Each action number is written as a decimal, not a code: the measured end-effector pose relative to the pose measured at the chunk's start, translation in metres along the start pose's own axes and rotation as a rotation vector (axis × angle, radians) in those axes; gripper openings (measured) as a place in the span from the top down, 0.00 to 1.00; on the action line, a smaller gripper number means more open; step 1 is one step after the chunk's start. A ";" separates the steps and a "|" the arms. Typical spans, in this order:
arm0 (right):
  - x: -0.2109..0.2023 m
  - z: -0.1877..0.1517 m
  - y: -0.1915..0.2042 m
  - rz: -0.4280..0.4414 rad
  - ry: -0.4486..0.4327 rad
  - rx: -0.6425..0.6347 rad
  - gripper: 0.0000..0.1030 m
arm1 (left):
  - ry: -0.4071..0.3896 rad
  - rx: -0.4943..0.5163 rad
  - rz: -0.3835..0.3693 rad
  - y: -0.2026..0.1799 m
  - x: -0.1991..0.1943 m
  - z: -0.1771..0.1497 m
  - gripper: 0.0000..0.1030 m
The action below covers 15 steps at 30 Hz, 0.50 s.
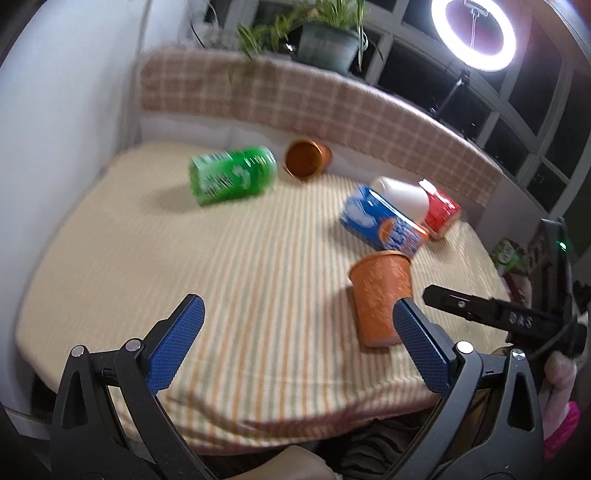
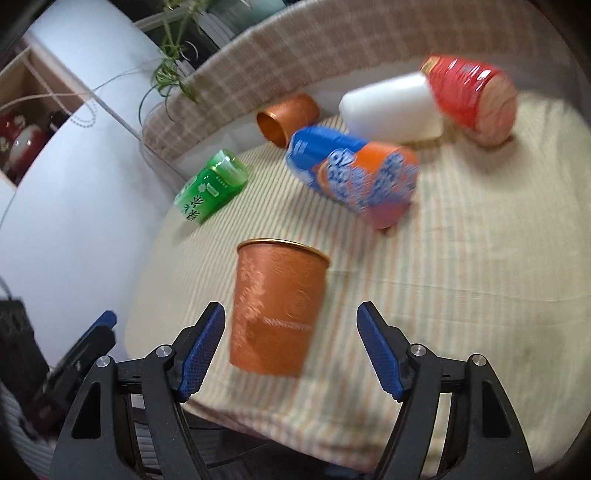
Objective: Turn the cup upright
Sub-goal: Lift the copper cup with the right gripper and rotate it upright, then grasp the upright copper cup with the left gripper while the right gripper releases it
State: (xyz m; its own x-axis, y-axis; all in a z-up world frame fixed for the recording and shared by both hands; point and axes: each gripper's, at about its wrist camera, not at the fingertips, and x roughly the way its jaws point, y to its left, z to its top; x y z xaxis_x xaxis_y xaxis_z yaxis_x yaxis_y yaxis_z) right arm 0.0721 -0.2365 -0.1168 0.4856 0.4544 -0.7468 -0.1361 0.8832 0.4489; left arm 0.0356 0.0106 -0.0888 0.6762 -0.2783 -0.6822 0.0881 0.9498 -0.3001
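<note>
An orange patterned cup (image 2: 277, 310) stands upright, mouth up, on the striped tablecloth near the front edge; it also shows in the left wrist view (image 1: 380, 295). My right gripper (image 2: 290, 325) is open, its blue fingers on either side of the cup and apart from it. My left gripper (image 1: 299, 317) is open and empty, left of the cup, over bare cloth. A smaller orange cup (image 1: 306, 158) lies on its side at the back, mouth toward me. A white cup (image 2: 391, 107) lies on its side at the back right.
A green can (image 1: 231, 179), a blue-and-orange can (image 2: 354, 173) and a red can (image 2: 469, 96) lie on their sides on the table (image 1: 240, 277). A checked cushion (image 1: 314, 99) borders the back. A white wall stands left. A ring light (image 1: 474, 35) shines at the back right.
</note>
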 end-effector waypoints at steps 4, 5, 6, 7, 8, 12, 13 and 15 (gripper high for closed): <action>-0.023 -0.012 -0.004 -0.089 -0.068 -0.054 0.28 | 0.072 -0.049 -0.089 -0.002 0.019 0.004 0.00; -0.028 -0.015 -0.006 -0.107 -0.081 -0.064 0.28 | 0.087 -0.057 -0.112 -0.003 0.023 0.006 0.01; -0.033 -0.018 -0.008 -0.131 -0.096 -0.075 0.28 | 0.105 -0.068 -0.137 -0.004 0.028 0.008 0.02; -0.036 -0.020 -0.009 -0.146 -0.105 -0.082 0.28 | 0.131 -0.083 -0.171 -0.006 0.036 0.010 0.03; -0.040 -0.022 -0.011 -0.169 -0.116 -0.092 0.28 | 0.148 -0.093 -0.192 -0.007 0.040 0.012 0.03; -0.053 -0.030 -0.017 -0.229 -0.145 -0.111 0.28 | 0.229 -0.141 -0.274 -0.013 0.064 0.020 0.04; -0.055 -0.030 -0.018 -0.233 -0.147 -0.109 0.28 | 0.240 -0.146 -0.280 -0.014 0.068 0.022 0.05; -0.059 -0.032 -0.023 -0.245 -0.151 -0.103 0.28 | 0.271 -0.150 -0.300 -0.017 0.079 0.026 0.05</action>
State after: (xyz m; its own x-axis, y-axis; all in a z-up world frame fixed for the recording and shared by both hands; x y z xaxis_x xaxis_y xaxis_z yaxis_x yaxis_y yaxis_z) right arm 0.0186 -0.2796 -0.0988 0.6370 0.2107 -0.7415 -0.0821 0.9750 0.2065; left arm 0.1070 -0.0233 -0.1202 0.4188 -0.5854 -0.6942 0.1311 0.7955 -0.5917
